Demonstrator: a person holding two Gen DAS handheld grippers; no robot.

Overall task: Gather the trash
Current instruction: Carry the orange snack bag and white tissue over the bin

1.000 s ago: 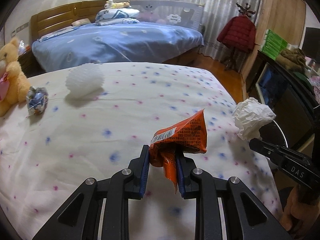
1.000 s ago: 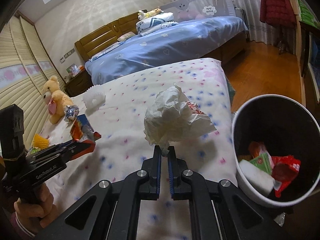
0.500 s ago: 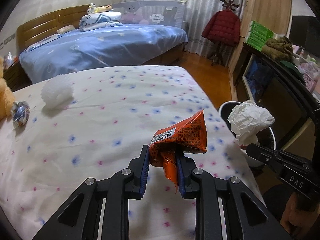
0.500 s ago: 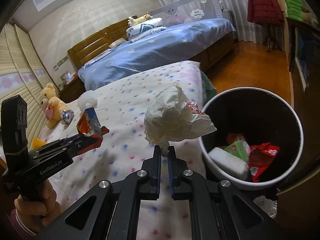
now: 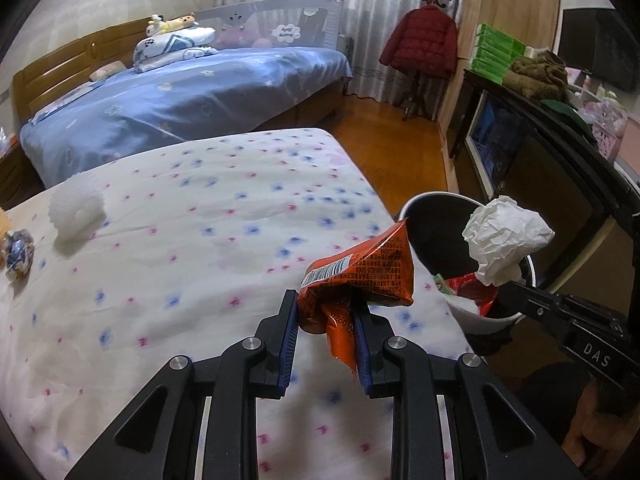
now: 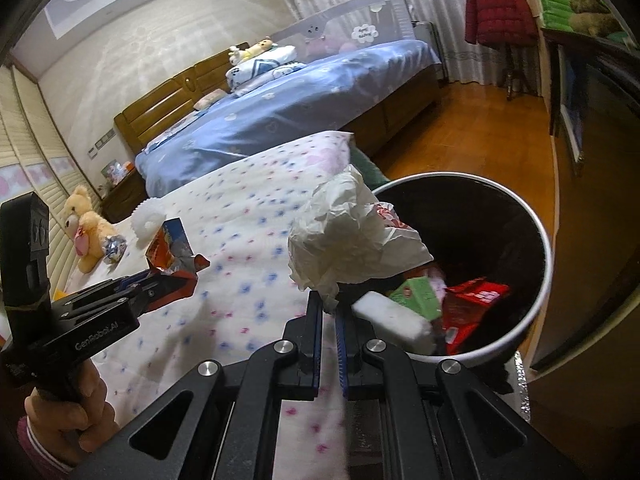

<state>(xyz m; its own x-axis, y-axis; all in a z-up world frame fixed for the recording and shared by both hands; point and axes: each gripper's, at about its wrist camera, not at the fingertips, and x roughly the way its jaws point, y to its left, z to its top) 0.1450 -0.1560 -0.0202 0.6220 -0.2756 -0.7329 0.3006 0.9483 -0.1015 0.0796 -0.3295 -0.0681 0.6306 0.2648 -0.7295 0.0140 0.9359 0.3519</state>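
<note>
Bedroom, flowered bedspread point(image 5: 200, 260) in front, bin point(image 6: 532, 304) at its right edge. Left gripper point(image 5: 326, 328) clamps an orange wrapper point(image 5: 360, 276) above the bedspread near the bin. Right gripper point(image 6: 329, 320) pinches a crumpled tissue point(image 6: 344, 248) at the bin's rim.

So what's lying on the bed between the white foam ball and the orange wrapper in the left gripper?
Nothing: in the left wrist view only bare dotted sheet lies between the foam ball and the orange wrapper.
</note>
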